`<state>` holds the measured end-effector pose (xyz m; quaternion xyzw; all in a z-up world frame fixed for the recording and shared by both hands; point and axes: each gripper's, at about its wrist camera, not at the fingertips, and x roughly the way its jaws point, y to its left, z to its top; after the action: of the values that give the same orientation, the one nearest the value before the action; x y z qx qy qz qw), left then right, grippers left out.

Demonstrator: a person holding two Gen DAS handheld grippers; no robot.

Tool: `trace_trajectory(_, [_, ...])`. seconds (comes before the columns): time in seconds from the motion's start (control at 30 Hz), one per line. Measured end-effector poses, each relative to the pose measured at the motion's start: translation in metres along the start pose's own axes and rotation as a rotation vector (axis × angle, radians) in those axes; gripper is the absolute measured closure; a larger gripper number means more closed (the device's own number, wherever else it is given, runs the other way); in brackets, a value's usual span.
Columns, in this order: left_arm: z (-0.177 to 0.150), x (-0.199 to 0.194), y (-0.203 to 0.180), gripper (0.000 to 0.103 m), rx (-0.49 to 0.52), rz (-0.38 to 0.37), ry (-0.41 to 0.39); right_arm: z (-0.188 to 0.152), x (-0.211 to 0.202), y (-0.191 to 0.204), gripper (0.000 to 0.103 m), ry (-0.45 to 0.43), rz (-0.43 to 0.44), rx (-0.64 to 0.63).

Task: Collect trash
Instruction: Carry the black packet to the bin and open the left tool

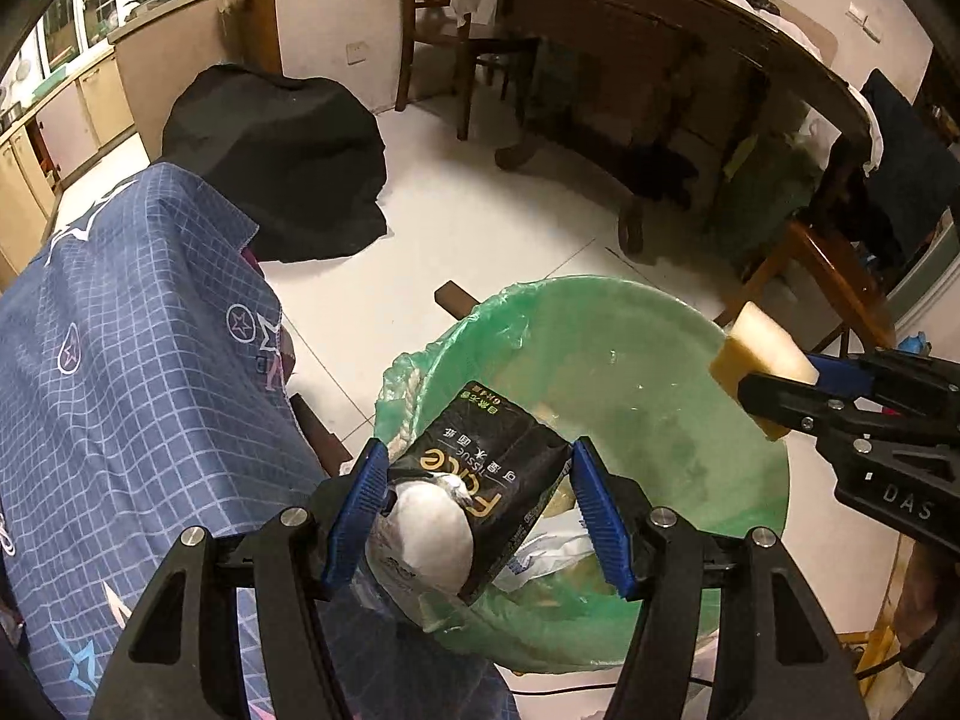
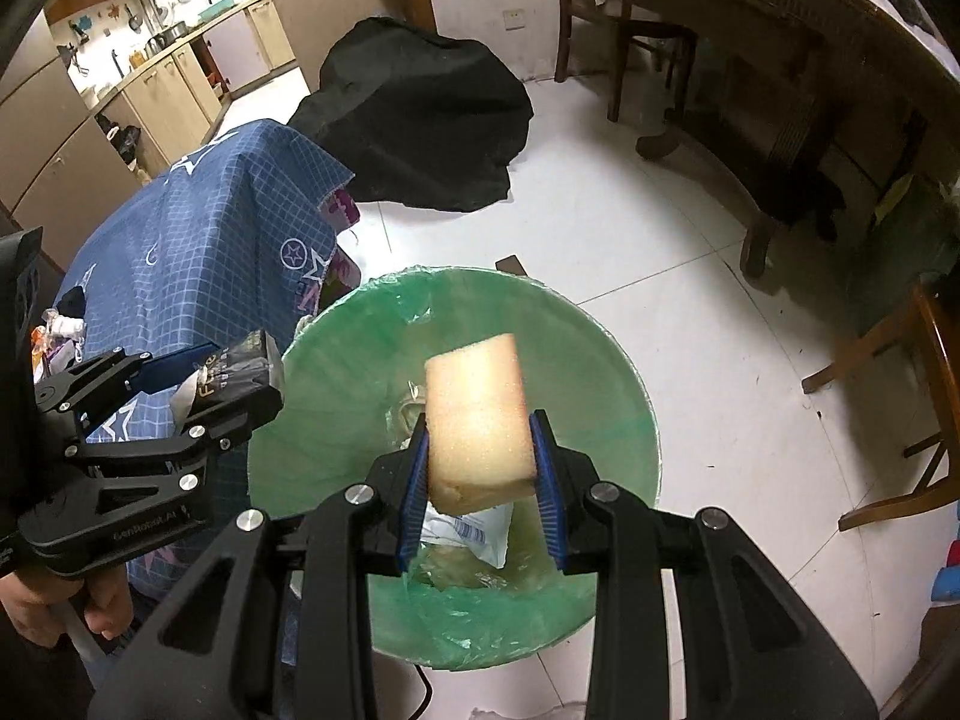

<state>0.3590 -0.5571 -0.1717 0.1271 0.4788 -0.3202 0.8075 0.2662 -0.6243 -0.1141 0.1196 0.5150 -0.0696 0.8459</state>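
A green bin (image 1: 630, 330) lined with a green bag stands on the floor; it also shows in the right wrist view (image 2: 600, 360), with wrappers at its bottom. My left gripper (image 1: 480, 498) is shut on a black tissue packet (image 1: 486, 468) with white tissue bulging out, held over the bin's near left rim; the packet also shows in the right wrist view (image 2: 240, 366). My right gripper (image 2: 480, 480) is shut on a pale yellow sponge (image 2: 477, 414), held above the bin's opening. The sponge also shows at the right of the left wrist view (image 1: 762, 354).
A low table under a blue grid-patterned cloth (image 1: 120, 360) stands left of the bin. A black cloth heap (image 2: 420, 120) lies on the white tiled floor behind. A dark wooden table (image 1: 690, 36) and chairs (image 2: 900, 396) stand at the back and right.
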Motion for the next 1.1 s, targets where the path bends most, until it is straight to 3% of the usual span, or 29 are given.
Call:
trace_trajectory(0.4, [0.0,-0.008,-0.006,0.037,0.022,-0.005,-0.014,-0.001,0.003,-0.003,0.073,0.001,0.001,0.003])
trace_trajectory(0.43, [0.0,-0.007,-0.006,0.035,0.025,-0.004,-0.016,-0.001,0.003,-0.003,0.072,-0.001,0.002,0.006])
trace_trajectory(0.5, [0.0,-0.007,-0.006,0.029,0.028,0.001,-0.02,-0.002,0.003,-0.005,0.059,-0.007,0.004,0.015])
trace_trajectory(0.6, [0.0,-0.009,-0.003,0.024,0.019,0.013,-0.034,-0.004,0.003,-0.007,0.058,-0.016,0.01,0.025])
trace_trajectory(0.8, [-0.001,-0.014,0.004,0.023,0.009,0.018,-0.046,-0.008,0.004,-0.011,0.055,-0.026,0.018,0.04])
trace_trajectory(0.93, [-0.009,-0.027,0.005,0.023,0.041,0.017,-0.073,-0.014,-0.013,-0.003,0.053,-0.097,0.033,0.03])
trace_trajectory(1.1, [-0.031,-0.074,0.026,0.023,0.059,0.004,-0.163,-0.029,-0.052,0.029,0.035,-0.231,0.059,-0.049])
